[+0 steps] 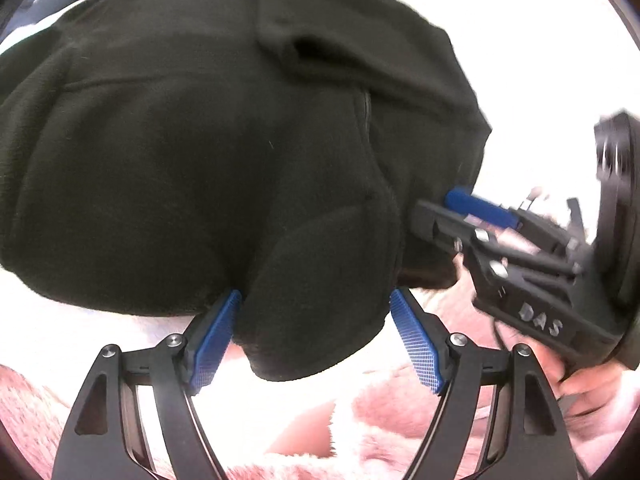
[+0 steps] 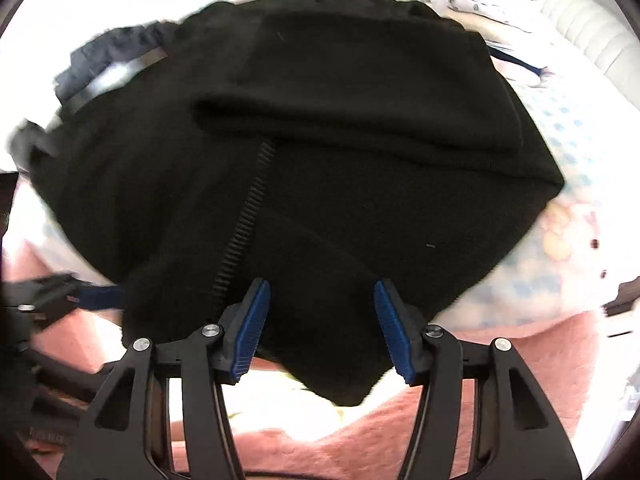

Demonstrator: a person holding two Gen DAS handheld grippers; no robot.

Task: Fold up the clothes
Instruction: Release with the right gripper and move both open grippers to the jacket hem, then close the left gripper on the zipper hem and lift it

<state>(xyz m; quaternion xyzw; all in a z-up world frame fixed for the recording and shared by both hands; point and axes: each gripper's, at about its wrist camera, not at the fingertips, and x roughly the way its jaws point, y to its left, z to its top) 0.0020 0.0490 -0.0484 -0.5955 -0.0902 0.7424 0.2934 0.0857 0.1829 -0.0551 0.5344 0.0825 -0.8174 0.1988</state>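
A black fleece jacket [image 1: 200,140] lies spread on a bed, its zipper [image 2: 244,220] running toward me. My left gripper [image 1: 316,294] stands wide open at the jacket's near edge, with a rounded fold of fleece lying between its blue pads, unpressed. My right gripper [image 2: 321,282] is open too, straddling a near corner of the jacket [image 2: 344,360]. In the left wrist view the right gripper [image 1: 438,210] shows at the jacket's right edge. One blue finger [image 2: 96,296] of the left gripper shows at the far left of the right wrist view.
A pink fluffy blanket [image 2: 520,360] covers the near side, with a pale patterned sheet [image 2: 560,128] under the jacket. A dark garment with grey stripes [image 2: 100,72] lies beyond on the left and light clothes [image 2: 472,0] at the back right. A hand [image 1: 592,392] holds the right gripper.
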